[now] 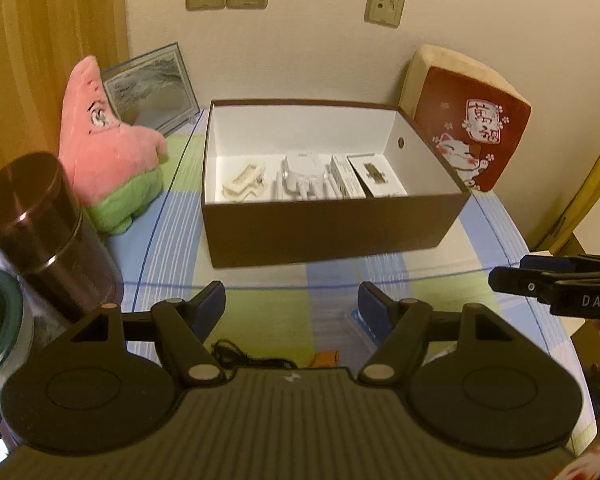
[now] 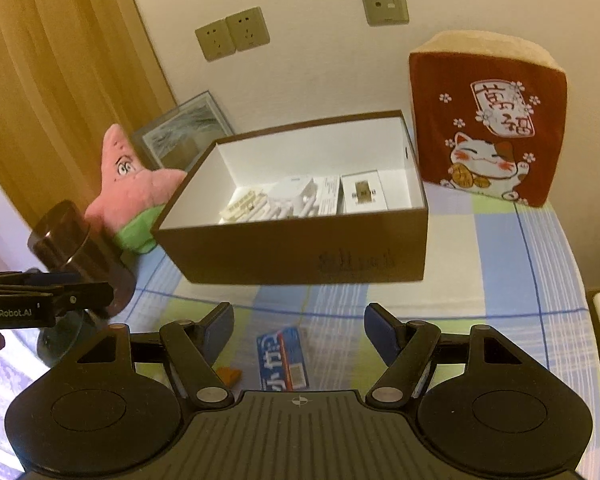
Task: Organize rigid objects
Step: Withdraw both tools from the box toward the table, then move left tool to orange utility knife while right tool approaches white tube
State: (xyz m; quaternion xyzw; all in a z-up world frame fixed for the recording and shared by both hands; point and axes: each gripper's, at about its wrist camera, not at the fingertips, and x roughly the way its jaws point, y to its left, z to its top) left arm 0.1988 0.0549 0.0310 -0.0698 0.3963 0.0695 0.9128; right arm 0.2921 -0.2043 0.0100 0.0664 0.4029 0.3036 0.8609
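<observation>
A table [image 2: 500, 264] under a blue, green and white checked cloth carries everything. Its landmark is a large brown box [image 2: 300, 256] with a white inside, open at the top, standing near the wall. Behind the box to one side leans a red lucky-cat cushion [image 2: 488, 120]; at the box's other side sit a pink star plush [image 2: 132, 184] and a dark metal canister [image 1: 44, 232].

Inside the box, along its near wall, several pale items already lie in a row: a cream clip [image 1: 246, 182], a white adapter with cables [image 1: 304, 176] and two small white cartons [image 1: 364, 174].

In front of the box, still on the cloth, lie a blue packet [image 2: 284, 358], a small orange piece [image 2: 230, 376] and a thin black cable [image 1: 240, 356]. By the look of it, the sorting is partly done, with these left to put away.

The left gripper [image 1: 291, 306] and the right gripper [image 2: 299, 330] both hover in front of the box, fingers released and empty.
</observation>
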